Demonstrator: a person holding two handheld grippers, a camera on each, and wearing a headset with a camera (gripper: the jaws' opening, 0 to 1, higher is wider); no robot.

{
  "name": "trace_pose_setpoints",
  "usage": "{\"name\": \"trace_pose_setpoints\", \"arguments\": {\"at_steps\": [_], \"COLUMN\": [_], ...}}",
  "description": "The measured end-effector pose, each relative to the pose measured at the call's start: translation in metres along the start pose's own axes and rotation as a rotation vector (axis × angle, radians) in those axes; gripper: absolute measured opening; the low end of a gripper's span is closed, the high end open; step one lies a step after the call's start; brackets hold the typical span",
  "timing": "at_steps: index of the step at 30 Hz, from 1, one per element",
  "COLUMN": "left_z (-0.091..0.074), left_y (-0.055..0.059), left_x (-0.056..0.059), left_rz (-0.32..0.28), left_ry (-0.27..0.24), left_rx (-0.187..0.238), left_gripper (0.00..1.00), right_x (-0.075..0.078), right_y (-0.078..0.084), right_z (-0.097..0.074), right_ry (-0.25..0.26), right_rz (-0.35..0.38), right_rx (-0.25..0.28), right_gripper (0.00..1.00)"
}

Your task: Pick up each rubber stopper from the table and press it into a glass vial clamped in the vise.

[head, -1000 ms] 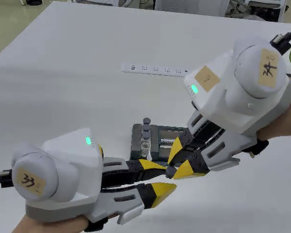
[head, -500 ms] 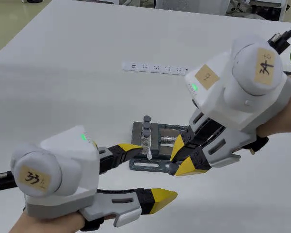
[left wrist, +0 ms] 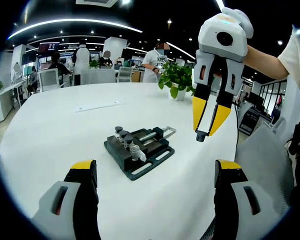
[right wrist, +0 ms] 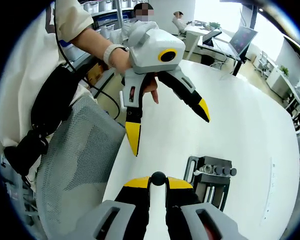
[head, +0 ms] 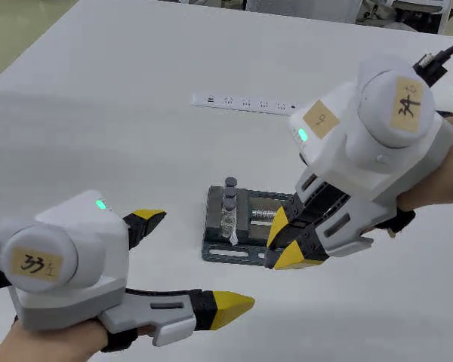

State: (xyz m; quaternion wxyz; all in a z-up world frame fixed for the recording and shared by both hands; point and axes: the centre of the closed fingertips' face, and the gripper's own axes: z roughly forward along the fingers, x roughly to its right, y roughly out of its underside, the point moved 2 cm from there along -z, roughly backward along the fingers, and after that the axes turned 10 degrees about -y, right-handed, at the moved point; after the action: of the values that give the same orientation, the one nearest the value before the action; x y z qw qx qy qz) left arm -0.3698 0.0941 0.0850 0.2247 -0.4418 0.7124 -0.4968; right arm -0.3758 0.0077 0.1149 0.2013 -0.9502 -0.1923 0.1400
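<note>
- left gripper (head: 205, 260) is closest to me, low on the left, jaws spread wide with nothing between them
- right gripper (head: 272, 253) comes in from the right, jaws pressed onto a small dark rubber stopper (right wrist: 158, 178), held in the air just right of the vise
- vise (head: 241, 226) sits on the white table (head: 98, 128) with a row of glass vials (head: 229, 215) clamped in it; the back ones have dark stoppers on, the front one looks like bare glass
- white power strip (head: 241, 103) lies farther back
</note>
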Motion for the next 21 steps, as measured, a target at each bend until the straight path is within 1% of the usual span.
{"name": "trace_pose_setpoints", "arguments": {"at_steps": [2,6,9,14,17,21], "left_z": [-0.001,-0.003,-0.004,-0.007,-0.009,-0.011], "left_y": [0.002,0.004,0.006,0.009,0.012,0.016], "left_x": [-0.005,-0.009,-0.013,-0.018,-0.022,-0.027], "left_rz": [-0.003,-0.008,-0.009,-0.009,-0.006,-0.010], "left_ry": [-0.014,-0.026,-0.031,-0.036,-0.042,-0.044], "left_rx": [-0.004,-0.008,-0.012,-0.019,-0.024,-0.029], "left_gripper": [0.98,0.99,0.99,0.98,0.98,0.96], "right_x": [0.002,0.009,0.016,0.029,0.037,0.046], "right_y": [0.001,0.003,0.005,0.006,0.006,0.006], "right_z": [0.000,0.001,0.003,0.006,0.007,0.010], "right_ry": [0.003,0.012,0.021,0.032,0.046,0.039], "right_rz": [0.002,0.003,-0.001,-0.030,-0.076,-0.105], "right_rx": [-0.003,-0.009,-0.023,-0.062,-0.107,-0.126], "right_gripper": [0.06,0.06,0.06,0.06,0.06,0.06]}}
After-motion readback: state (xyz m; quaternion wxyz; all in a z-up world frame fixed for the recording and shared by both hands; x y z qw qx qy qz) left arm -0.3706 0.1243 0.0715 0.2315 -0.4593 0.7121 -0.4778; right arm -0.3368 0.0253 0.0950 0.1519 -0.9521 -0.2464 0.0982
